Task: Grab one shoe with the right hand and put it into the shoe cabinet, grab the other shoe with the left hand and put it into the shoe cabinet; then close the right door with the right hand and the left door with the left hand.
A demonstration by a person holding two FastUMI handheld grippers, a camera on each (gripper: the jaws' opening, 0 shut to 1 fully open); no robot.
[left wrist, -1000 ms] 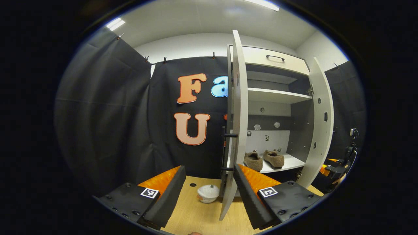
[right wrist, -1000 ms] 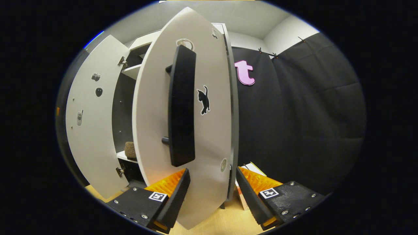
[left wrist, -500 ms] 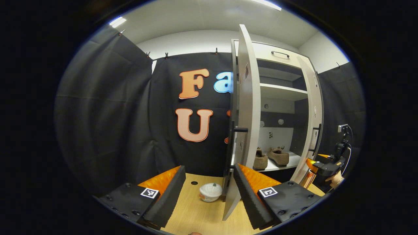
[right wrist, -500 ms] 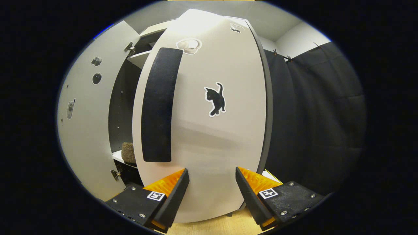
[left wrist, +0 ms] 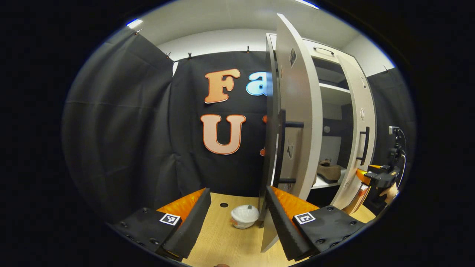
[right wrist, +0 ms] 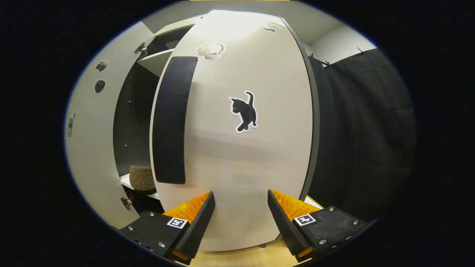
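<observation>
Right gripper, fingers spread, presses the right door nearly shut; shoes (one visible) sit inside the cabinet; left door remains open.

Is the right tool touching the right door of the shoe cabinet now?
Cannot tell. In the right gripper view the open right tool faces the right door very closely, but no contact or gap between its fingers and the panel shows plainly.
</observation>
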